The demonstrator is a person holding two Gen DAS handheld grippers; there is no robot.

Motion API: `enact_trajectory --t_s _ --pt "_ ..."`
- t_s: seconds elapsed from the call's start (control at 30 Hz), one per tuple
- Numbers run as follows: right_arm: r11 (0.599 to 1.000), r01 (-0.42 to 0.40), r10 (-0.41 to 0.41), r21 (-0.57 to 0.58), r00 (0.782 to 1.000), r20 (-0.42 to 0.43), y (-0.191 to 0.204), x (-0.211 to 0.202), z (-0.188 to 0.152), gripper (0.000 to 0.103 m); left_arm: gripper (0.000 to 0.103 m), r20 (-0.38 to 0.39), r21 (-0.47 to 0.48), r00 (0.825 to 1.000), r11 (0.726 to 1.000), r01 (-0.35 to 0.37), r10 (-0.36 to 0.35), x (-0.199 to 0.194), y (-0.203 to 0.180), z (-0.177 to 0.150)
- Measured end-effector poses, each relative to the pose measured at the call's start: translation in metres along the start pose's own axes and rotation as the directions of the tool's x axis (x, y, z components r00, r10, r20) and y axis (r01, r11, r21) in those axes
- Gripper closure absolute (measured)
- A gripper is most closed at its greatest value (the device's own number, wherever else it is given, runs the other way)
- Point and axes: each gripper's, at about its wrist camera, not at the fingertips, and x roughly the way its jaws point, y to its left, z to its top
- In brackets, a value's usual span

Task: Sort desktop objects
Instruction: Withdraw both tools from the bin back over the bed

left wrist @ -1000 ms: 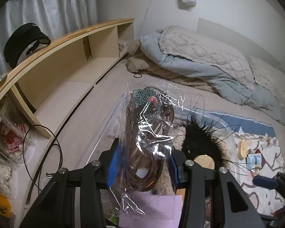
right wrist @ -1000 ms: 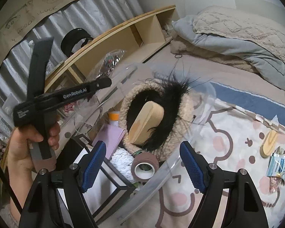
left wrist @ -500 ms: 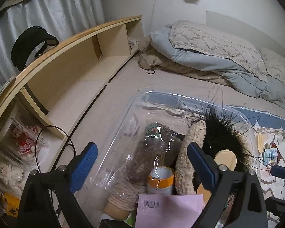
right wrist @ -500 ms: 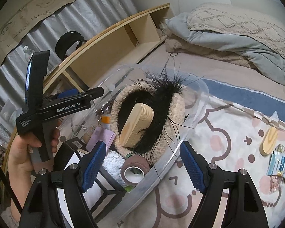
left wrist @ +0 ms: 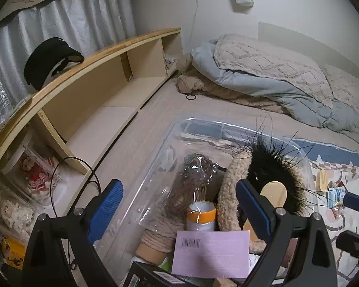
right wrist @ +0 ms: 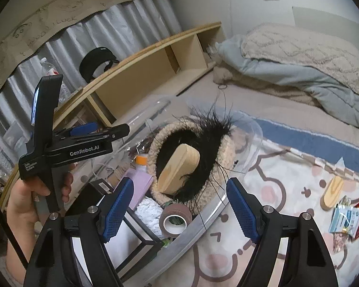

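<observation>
A clear plastic bin (left wrist: 179, 129) holds a cellophane bag of brown cord (left wrist: 193, 179), an orange-rimmed tape roll (left wrist: 201, 217), a fuzzy beige hoop with black feathers (left wrist: 229, 191), a wooden block (left wrist: 274, 193) and a purple card (left wrist: 210, 253). My left gripper (left wrist: 179, 209) hangs open over the bin's near end with nothing between its blue pads. In the right wrist view a hand holds it (right wrist: 103, 130) left of the bin (right wrist: 251, 129). My right gripper (right wrist: 179, 208) is open and holds nothing, above a brown tape roll (right wrist: 174, 220) and the feathered hoop (right wrist: 191, 143).
A long wooden shelf (left wrist: 95, 91) with a black visor (left wrist: 50, 59) on top runs along the left. Bedding (left wrist: 263, 71) lies at the back. On the patterned mat (right wrist: 287, 179) right of the bin lie a wooden piece (right wrist: 332, 191) and small packets (right wrist: 344, 217).
My left gripper let go of the cellophane bag, which now lies in the bin. Its jaws went from closed on the bag to wide apart. The right gripper stayed put.
</observation>
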Motion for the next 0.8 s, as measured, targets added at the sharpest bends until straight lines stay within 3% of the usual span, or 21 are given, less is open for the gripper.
enact_trajectory --t_s 0.37,0.8 --pt "0.999 0.013 -0.007 -0.052 0.993 0.115 0.012 -0.039 0.007 0.023 0.007 0.096 -0.072 0.995 0.997 0.017 -0.010 -0.051 0.014 0.001" --pt "0.996 0.053 -0.041 -0.067 0.984 0.171 0.012 -0.069 0.005 0.022 0.007 0.200 -0.016 0.977 0.997 0.074 -0.069 -0.114 -0.015 -0.020"
